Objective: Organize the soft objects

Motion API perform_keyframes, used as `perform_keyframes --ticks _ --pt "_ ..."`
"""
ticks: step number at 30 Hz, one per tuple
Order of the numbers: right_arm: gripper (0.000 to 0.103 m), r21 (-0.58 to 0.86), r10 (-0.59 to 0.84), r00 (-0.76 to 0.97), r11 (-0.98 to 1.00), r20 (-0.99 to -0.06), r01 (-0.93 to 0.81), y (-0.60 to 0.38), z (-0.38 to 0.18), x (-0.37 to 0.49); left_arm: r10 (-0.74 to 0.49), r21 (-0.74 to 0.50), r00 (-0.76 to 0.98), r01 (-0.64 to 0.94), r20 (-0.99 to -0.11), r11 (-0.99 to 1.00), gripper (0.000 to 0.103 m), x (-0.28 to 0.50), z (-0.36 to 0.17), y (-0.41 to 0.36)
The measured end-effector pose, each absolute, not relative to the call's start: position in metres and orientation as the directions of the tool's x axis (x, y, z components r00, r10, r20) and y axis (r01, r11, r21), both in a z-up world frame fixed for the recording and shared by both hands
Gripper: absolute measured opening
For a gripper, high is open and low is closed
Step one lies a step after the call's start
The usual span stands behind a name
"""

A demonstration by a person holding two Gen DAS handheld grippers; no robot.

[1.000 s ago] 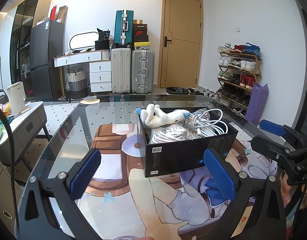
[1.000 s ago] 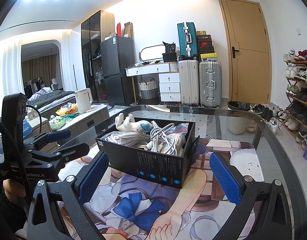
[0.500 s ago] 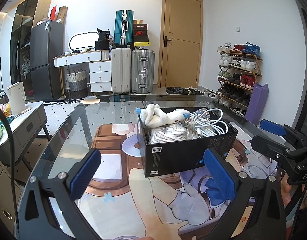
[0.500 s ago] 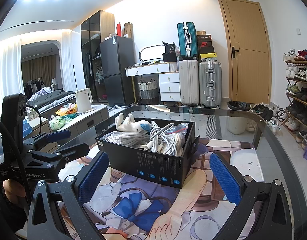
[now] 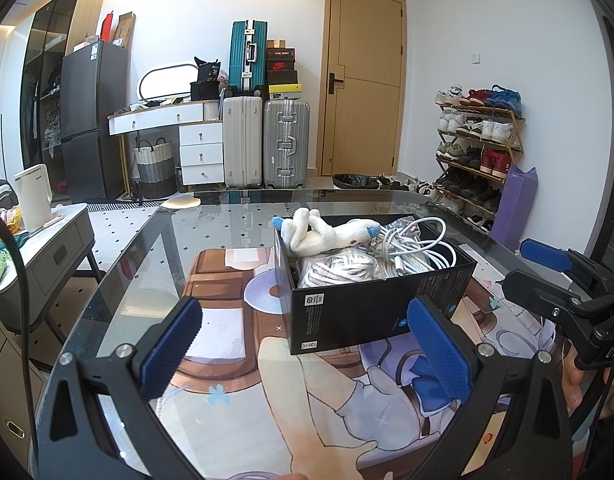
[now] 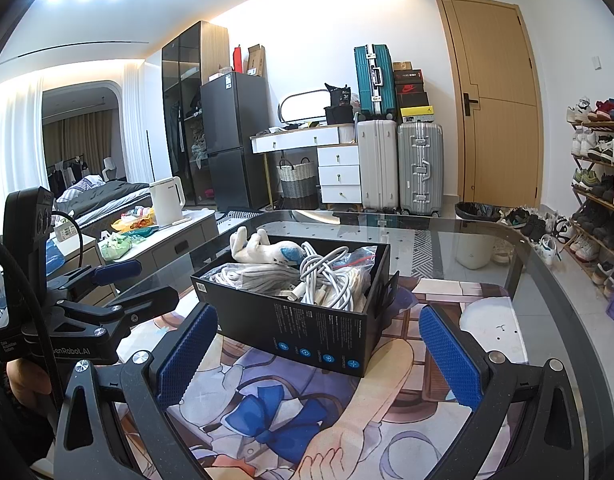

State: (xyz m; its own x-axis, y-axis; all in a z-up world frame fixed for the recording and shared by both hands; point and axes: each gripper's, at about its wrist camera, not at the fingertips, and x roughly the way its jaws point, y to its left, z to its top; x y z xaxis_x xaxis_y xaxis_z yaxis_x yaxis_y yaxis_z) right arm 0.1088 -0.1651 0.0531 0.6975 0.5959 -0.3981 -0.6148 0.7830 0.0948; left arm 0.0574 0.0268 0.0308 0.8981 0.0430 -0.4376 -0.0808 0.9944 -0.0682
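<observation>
White plush toy (image 5: pixel 327 234) and coiled cables (image 5: pixel 411 248) fill the black box (image 5: pixel 371 304)

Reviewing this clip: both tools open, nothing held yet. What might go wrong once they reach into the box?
1. The white cables lie tangled against the plush toy; lifting either may drag the other out.
2. The black box sits loose on the printed mat; a one-sided pull might slide or tip it.
3. The left tool and right tool flank the box closely and could collide.

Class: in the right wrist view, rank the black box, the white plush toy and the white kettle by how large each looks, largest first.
1. black box, clearly the largest.
2 and 3. white plush toy and white kettle look about alike; the kettle stands farther from the camera, so I will not rank them.
</observation>
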Motion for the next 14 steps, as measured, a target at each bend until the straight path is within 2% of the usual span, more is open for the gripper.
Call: perform_keyframes --ticks 14 --pt "0.102 0.094 0.597 0.697 0.782 -0.398 -0.616 -0.165 0.0528 0.109 0.055 -0.062 0.901 -0.091 -0.431 0.994 0.103 0.057 0.0314 0.0265"
